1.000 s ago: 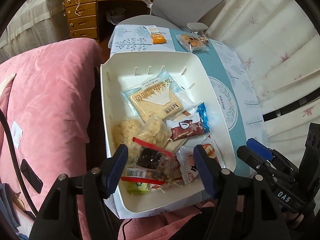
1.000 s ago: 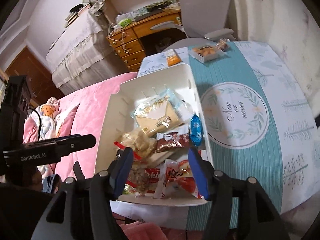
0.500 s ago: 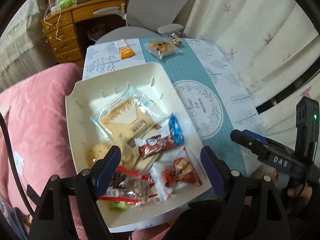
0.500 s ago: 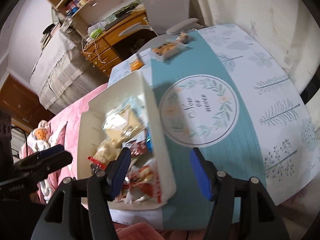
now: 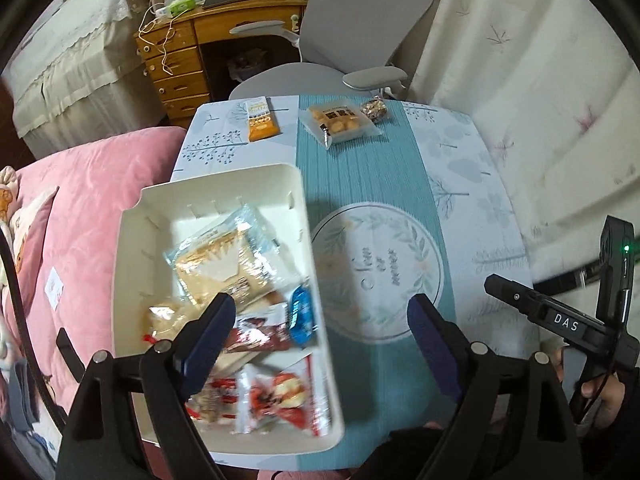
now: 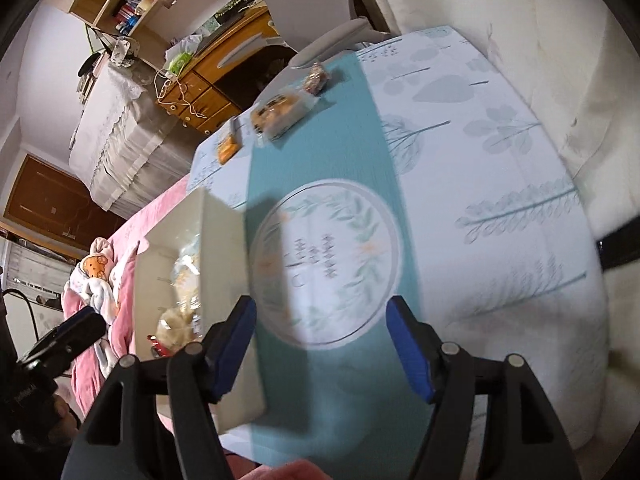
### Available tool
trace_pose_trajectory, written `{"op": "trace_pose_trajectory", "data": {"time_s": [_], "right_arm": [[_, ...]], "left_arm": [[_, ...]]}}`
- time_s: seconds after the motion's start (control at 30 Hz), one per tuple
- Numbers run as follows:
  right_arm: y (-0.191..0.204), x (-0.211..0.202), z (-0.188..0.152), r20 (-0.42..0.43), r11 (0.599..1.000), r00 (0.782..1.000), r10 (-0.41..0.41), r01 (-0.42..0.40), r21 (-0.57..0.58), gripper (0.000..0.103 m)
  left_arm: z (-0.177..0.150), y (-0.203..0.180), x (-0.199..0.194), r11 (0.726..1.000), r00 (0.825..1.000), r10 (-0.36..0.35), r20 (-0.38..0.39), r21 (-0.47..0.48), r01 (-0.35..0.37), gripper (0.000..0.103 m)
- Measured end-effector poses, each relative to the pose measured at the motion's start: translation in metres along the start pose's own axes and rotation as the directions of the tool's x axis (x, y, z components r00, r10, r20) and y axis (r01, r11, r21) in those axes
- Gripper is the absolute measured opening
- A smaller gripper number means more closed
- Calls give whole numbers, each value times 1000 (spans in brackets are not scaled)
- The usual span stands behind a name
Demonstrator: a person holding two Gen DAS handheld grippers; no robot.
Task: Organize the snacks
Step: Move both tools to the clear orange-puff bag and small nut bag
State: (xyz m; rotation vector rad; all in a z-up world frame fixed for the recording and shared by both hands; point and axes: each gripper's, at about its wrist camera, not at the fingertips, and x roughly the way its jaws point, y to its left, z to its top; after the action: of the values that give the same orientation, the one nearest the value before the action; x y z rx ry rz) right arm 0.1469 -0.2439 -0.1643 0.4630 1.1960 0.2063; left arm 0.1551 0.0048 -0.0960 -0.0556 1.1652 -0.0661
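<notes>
Downward-tilted claws (image 5: 320, 320) (both opening, empty)

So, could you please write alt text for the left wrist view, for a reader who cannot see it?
A white bin full of wrapped snacks sits at the left edge of a table, with the left gripper above it, jaws opening and nothing between them. Three packets remain at the far end: an orange bar, a biscuit pack and a small brown sweet.

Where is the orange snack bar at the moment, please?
In the left wrist view the orange snack bar lies on the table's far edge, left of the clear cookie packet, beyond the white bin.
</notes>
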Motion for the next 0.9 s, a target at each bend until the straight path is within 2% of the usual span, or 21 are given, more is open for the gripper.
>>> {"op": "trace_pose_trajectory", "data": {"time_s": [0.17, 0.43, 0.6, 0.9], "right_arm": [[-31, -1, 32, -6, 999, 999, -39, 39, -3, 68], [-48, 2, 97, 22, 995, 995, -94, 94, 31, 68], [-40, 13, 147, 54, 996, 996, -77, 75, 43, 72], [-5, 61, 232, 113, 996, 990, -85, 88, -22, 72]], "left_arm": [[25, -15, 17, 998, 999, 14, -40, -58, -16, 87], [77, -5, 48, 984, 996, 1, -84, -176, -16, 87], [115, 10, 78, 965, 991, -51, -122, -263, 17, 88], [181, 18, 154, 948, 970, -116, -214, -316, 43, 88]]}}
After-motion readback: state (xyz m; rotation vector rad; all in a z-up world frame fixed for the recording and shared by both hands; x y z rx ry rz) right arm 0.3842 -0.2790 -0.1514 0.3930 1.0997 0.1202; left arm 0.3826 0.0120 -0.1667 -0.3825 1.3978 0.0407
